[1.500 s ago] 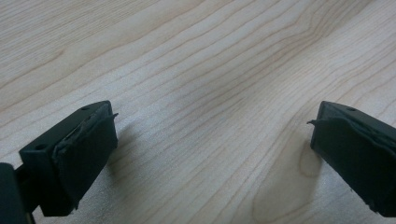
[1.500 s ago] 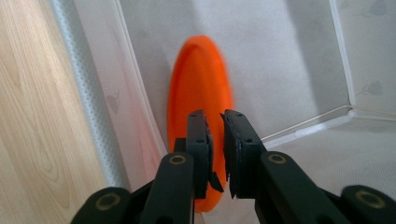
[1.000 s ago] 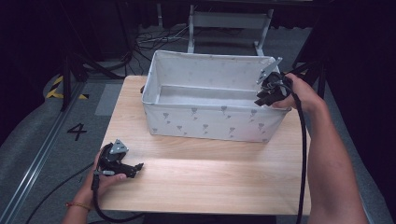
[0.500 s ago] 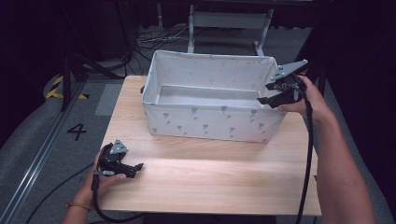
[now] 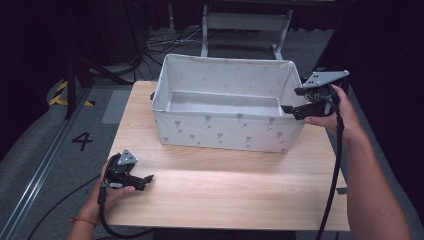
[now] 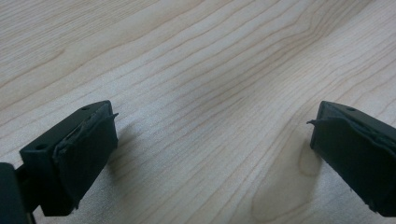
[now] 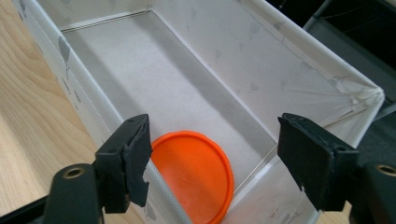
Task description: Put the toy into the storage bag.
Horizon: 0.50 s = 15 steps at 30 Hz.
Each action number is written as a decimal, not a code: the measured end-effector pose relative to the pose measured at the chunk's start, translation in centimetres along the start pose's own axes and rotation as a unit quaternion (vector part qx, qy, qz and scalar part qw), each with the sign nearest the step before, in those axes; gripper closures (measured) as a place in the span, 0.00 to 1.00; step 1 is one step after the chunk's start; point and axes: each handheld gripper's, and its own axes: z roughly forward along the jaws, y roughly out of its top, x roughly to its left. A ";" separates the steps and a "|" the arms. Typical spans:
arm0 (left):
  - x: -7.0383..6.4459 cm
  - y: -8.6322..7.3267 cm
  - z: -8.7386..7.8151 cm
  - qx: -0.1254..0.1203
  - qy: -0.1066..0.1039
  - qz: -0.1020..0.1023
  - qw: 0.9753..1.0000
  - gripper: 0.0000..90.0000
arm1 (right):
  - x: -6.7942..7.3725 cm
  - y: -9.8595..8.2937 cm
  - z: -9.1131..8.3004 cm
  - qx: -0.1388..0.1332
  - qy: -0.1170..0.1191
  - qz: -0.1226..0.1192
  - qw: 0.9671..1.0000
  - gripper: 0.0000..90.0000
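Observation:
A white fabric box (image 5: 227, 131) with small grey marks stands on the far half of the wooden table (image 5: 225, 195). In the right gripper view an orange disc (image 7: 194, 176) lies flat on the box's floor in a corner. My right gripper (image 5: 291, 108) hovers at the box's right end, just outside the rim, open with nothing between its jaws (image 7: 215, 163). My left gripper (image 5: 145, 180) rests low over the table's front left, open and empty, its fingers (image 6: 79, 154) just above bare wood.
The box's walls (image 7: 299, 79) rise around the disc. Beyond the table's far edge stand a metal frame (image 5: 245, 22) and cables on the grey floor. A rail and a floor mark "4" (image 5: 82, 141) lie left of the table.
My right gripper has lifted out of the box's right corner and drawn back to the right, outside the rim. The left gripper has stayed put.

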 end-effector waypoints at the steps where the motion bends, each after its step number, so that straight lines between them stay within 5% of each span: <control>1: 0.0 0.0 0.0 0.000 0.000 -0.001 1.000 0.01 | 0.2 0.0 -0.2 -0.002 -0.006 0.003 1.000 0.29; 15: 0.0 0.0 0.0 0.000 0.000 -0.001 1.000 0.01 | 1.9 -2.5 -2.2 -0.017 -0.047 0.015 0.999 0.24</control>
